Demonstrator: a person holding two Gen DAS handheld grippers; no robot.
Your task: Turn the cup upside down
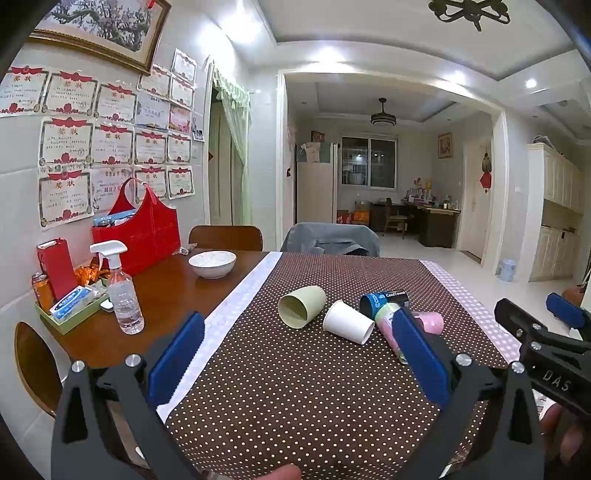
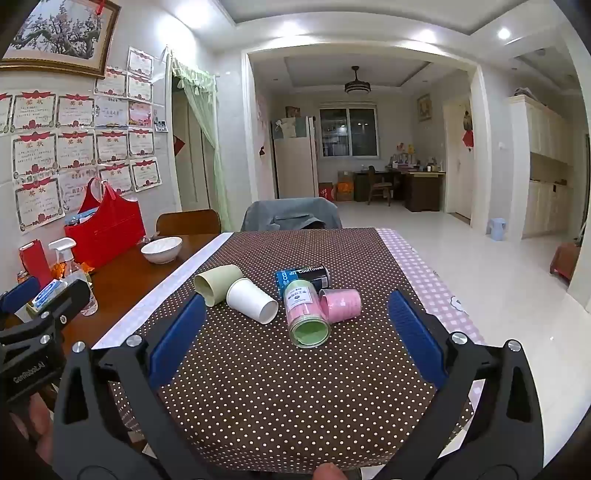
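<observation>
**Cups on their sides, both grippers empty**

My left gripper [image 1: 295, 354] and right gripper [image 2: 295, 332] hang spread wide over the dotted desk [image 2: 280, 398], holding nothing. Beyond them the white cup [image 2: 252, 301] lies on its side, mouth toward me and rightward. The green cup [image 2: 218, 282] touches it behind; my left finger hides part of the clear jar [image 2: 307, 314].

White tiled wall [image 1: 22, 192] hung with award certificates [image 1: 66, 144] and a framed tree picture [image 1: 107, 29]. Wooden table [image 1: 173, 280] under a brown dotted cloth [image 1: 295, 376]; two chairs behind, one draped in grey fabric [image 2: 291, 214]. Beyond an archway: pale floor [image 2: 498, 280], dark window [image 2: 349, 133], desk [image 2: 421, 184], ceiling lamp [image 2: 357, 86], cream cabinets [image 1: 557, 210].
</observation>
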